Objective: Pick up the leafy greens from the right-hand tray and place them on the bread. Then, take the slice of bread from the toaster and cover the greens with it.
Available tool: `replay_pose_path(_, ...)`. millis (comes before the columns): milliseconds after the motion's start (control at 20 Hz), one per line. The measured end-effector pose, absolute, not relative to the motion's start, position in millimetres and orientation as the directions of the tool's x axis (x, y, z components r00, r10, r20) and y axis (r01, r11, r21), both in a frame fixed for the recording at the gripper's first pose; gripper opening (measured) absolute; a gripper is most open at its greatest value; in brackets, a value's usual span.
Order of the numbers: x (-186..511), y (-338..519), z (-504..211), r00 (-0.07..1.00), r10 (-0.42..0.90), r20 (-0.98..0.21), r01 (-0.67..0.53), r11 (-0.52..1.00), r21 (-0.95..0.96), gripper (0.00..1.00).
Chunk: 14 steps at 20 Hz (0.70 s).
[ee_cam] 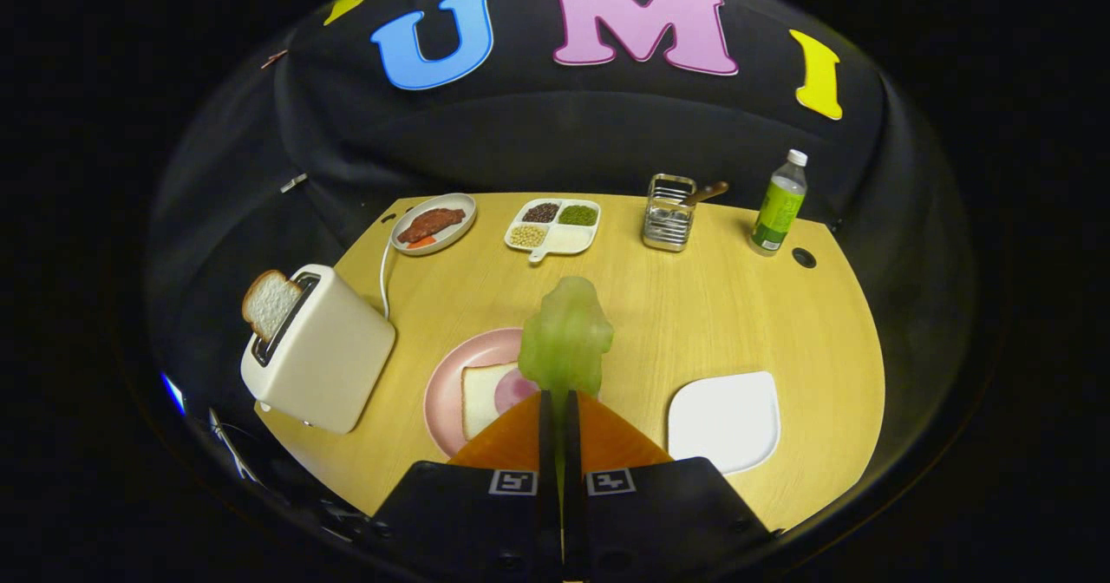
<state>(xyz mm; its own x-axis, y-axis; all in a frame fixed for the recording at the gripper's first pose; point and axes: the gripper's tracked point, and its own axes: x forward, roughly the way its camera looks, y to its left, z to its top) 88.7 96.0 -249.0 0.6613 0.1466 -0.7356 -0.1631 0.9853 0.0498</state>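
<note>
Two bread slices are showing — one slice of bread [270, 303] standing in the single toaster [316, 360] off to the fingers' left, one bread [484, 396] lying just ahead of them. Three dishes are sitting around — a pink plate [451, 379], a white tray [725, 420], a far plate [434, 224]. One leafy greens [565, 337] piece is sticking up between the fingers, one divided dish [555, 226], one rack [669, 212] and one bottle [779, 204] beyond.
</note>
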Motion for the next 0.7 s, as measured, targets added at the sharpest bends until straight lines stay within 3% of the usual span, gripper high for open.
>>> replay_pose_path(300, 86, 137, -285, 0.586, 0.169, -0.792, -0.276, 0.961, 0.0, 0.06)
replay_pose_path(700, 95, 152, -319, 0.544, 0.117, -0.831, -0.305, 0.95, -0.067, 0.08)
